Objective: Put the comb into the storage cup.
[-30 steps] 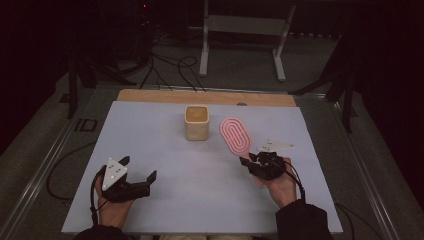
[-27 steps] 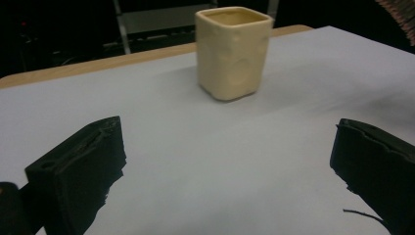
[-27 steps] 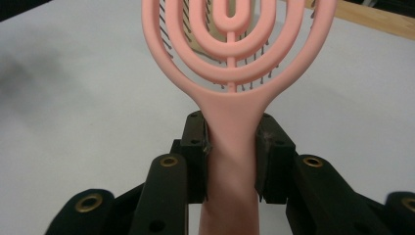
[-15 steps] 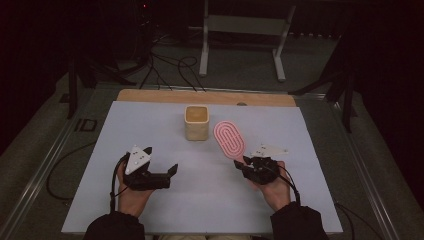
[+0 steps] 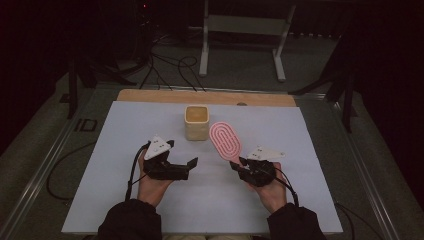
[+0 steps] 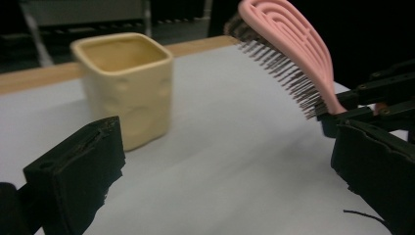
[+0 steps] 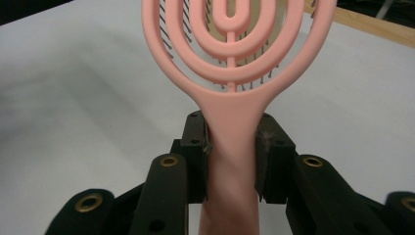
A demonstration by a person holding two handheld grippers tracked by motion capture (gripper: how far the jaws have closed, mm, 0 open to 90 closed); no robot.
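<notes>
Pink hairbrush [image 5: 226,141] clamped at handle by right gripper [image 5: 243,166], head pointing away toward yellow cup [image 5: 196,122]; cup interior looks empty. Left gripper [image 5: 181,161] jaws wide apart, holding nothing.

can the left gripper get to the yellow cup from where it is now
Probably yes: the left gripper has open, empty jaws aimed at the yellow cup, bare mat between them; the pink brush sits off to the side.

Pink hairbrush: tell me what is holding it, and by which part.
The right claw grips the pink hairbrush by its handle, just below the head. The left claw is open and holds nothing.
</notes>
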